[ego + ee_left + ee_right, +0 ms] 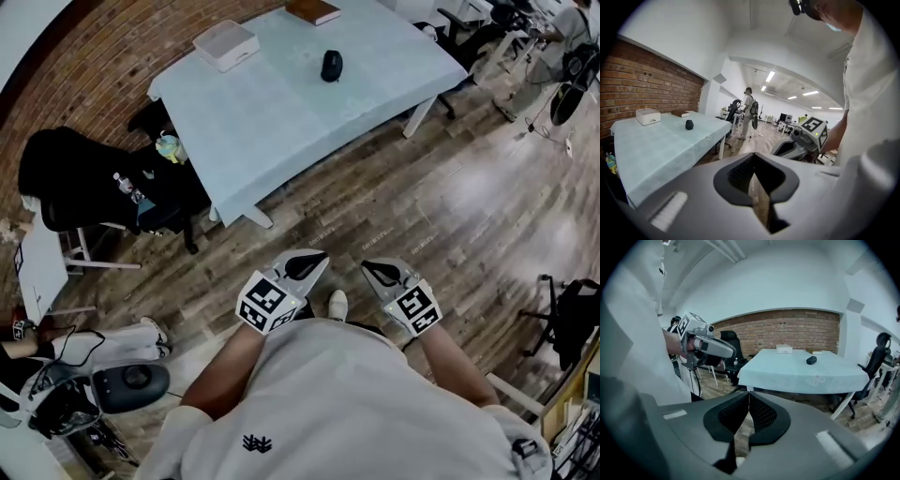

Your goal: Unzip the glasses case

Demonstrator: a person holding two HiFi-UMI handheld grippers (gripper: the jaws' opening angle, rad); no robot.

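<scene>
— Has the unzipping begun?

— Not that I can see — the glasses case [331, 65] lies on the far table [281, 122]. The left gripper [317, 259] and right gripper [369, 268] hang near the person's chest, well apart from it, jaws together, empty. Everything remains.

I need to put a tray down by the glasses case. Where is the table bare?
The table is bare cloth across its whole near half, from the glasses case to the near edge. The far edge is crowded: the white box and the brown book sit there.
</scene>
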